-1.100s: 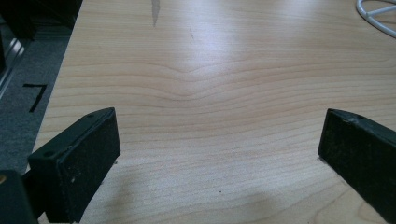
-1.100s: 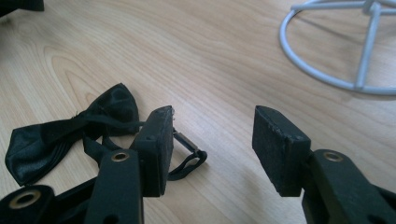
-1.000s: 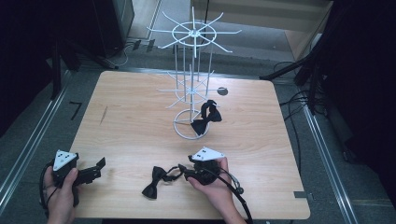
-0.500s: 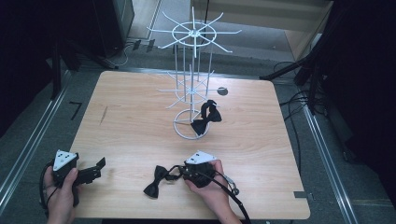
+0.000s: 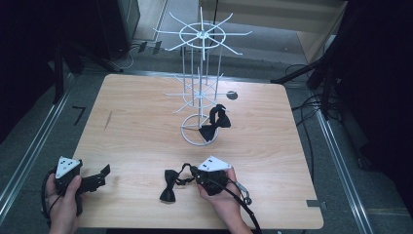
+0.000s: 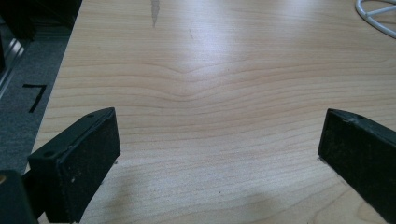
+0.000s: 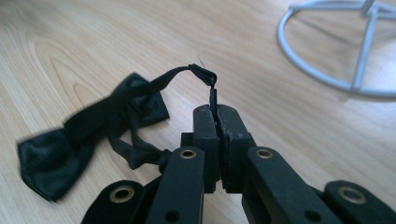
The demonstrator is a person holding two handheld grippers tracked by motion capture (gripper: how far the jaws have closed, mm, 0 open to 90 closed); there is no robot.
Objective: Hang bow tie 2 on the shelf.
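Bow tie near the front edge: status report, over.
Right gripper has just closed on the strap of the near bow tie. Left gripper open over bare table. Second bow tie at the white rack. Nothing in the way.

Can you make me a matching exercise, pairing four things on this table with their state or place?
Things:
1. right gripper
2. left gripper
3. near bow tie
4. far bow tie

States:
A. jaws wide apart over bare wood
B. lying at the white wire stand's base ring
C. jaws just closed on a black strap
D. flat on the table, its strap pinched

Pairs: 1-C, 2-A, 3-D, 4-B
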